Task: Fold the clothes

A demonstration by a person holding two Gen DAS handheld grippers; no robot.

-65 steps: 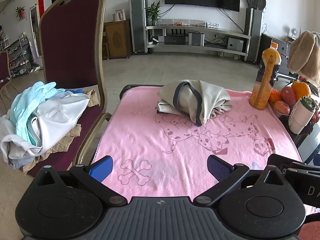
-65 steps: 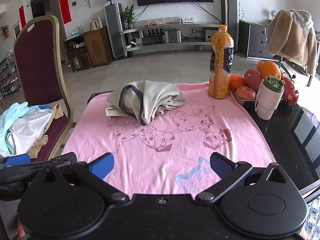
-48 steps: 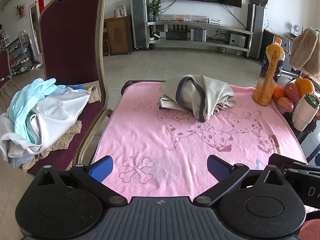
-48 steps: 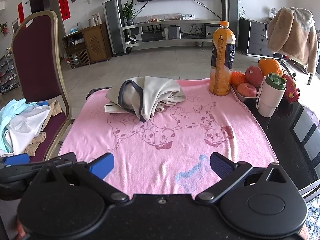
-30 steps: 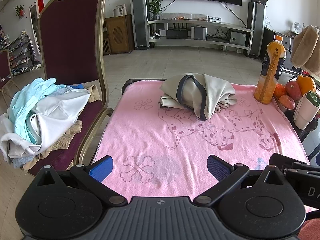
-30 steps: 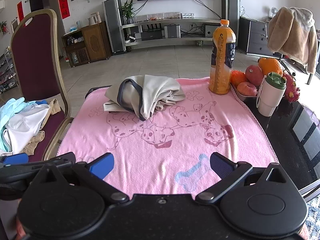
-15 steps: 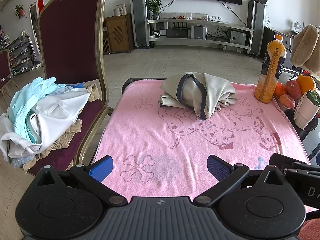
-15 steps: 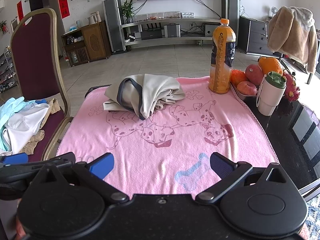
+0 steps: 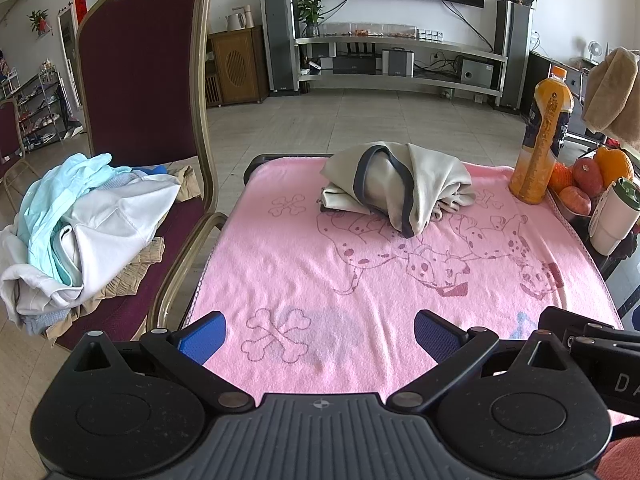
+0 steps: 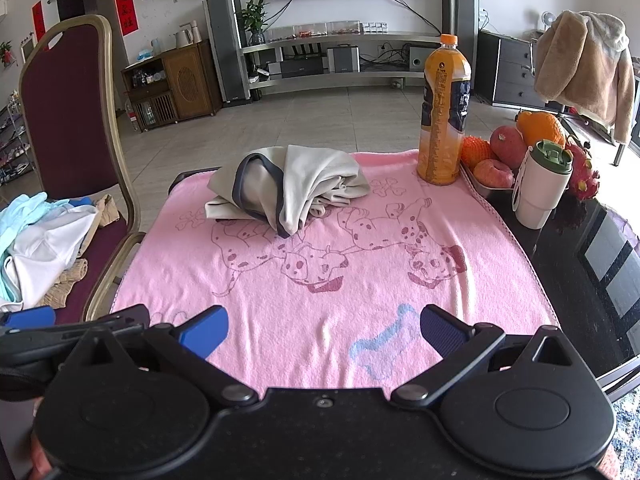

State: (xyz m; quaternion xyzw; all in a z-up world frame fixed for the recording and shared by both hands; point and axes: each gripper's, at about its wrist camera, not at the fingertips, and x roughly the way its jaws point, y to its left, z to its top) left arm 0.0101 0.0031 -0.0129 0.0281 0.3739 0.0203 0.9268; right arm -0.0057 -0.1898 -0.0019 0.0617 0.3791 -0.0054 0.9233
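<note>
A beige garment with dark grey trim (image 9: 396,186) (image 10: 288,186) lies bundled at the far side of the pink dog-print towel (image 9: 360,280) (image 10: 340,280) covering the table. A heap of loose clothes (image 9: 80,224) (image 10: 36,240), pale blue, white and tan, rests on the maroon chair seat to the left. My left gripper (image 9: 318,334) hangs open over the towel's near edge, nothing between its blue pads. My right gripper (image 10: 322,330) is open too, beside it over the near edge, well short of the garment.
A maroon chair with gold frame (image 9: 140,80) stands left of the table. At the table's right stand an orange juice bottle (image 10: 442,112), a tray of fruit (image 10: 508,148) and a white tumbler with green lid (image 10: 542,184). A tan coat (image 10: 584,64) hangs behind.
Both grippers have drifted very slightly, so the garment and bottle sit a little differently in view. Nothing was grasped or released; both stay open.
</note>
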